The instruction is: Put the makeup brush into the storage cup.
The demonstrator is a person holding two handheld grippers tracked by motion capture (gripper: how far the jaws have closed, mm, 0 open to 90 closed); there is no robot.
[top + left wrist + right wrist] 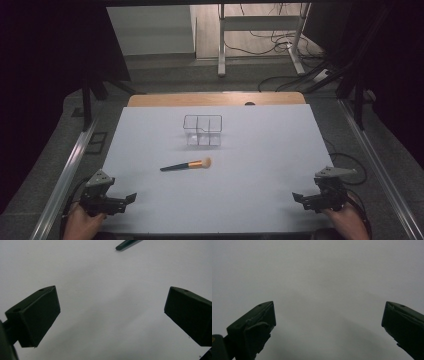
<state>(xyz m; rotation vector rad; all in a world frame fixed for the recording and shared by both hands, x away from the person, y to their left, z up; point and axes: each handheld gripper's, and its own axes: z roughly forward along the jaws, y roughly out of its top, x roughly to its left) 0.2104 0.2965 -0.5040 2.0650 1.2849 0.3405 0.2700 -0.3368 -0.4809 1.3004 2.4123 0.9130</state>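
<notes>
A makeup brush with a dark handle, gold ferrule and peach bristles lies flat near the middle of the white table. Behind it stands a clear divided organizer box, upright and empty as far as I can tell. My left gripper rests at the near left corner, open, nothing between its jaws. My right gripper rests at the near right corner, open and empty too. In the left gripper view the jaws stand wide apart around my left gripper, and the brush handle tip pokes in at the top. My right gripper faces bare table.
The white table has a wooden strip along its far edge. Metal rails run along both sides. Beyond the table stand a desk frame and loose cables on the floor.
</notes>
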